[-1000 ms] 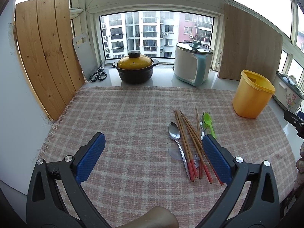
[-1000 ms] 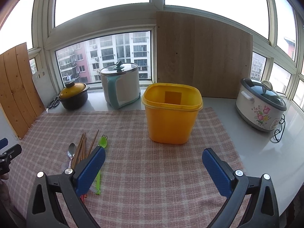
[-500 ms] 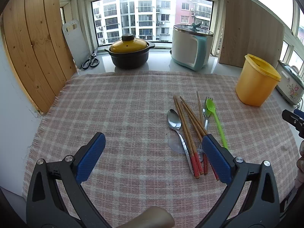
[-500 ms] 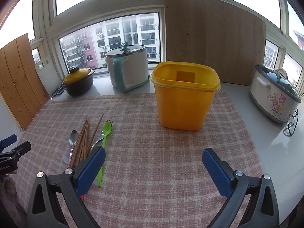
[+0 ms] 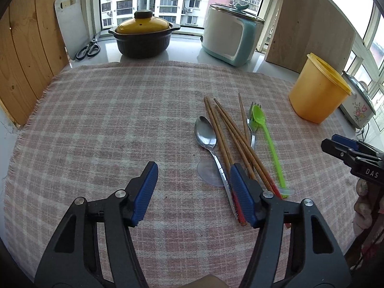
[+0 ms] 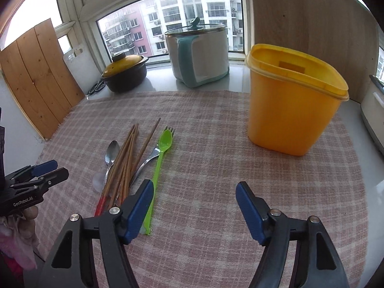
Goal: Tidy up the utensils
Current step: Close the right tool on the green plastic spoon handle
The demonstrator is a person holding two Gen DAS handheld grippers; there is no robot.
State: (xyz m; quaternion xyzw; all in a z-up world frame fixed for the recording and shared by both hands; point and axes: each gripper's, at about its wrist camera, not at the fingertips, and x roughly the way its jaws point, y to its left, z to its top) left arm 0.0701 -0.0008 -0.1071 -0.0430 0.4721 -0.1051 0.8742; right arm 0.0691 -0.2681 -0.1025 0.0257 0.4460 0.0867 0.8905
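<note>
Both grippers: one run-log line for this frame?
left gripper: open, jaws just closing, empty | right gripper: open, jaws just closing, empty | chopsticks, metal spoon, green spoon: on cloth | yellow container: upright

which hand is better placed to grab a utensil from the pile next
Left, probably. The left gripper has been closing and sits low with one finger already over the chopsticks handles. The right gripper hovers mostly over bare cloth beside the green spoon. Neither holds anything.
</note>
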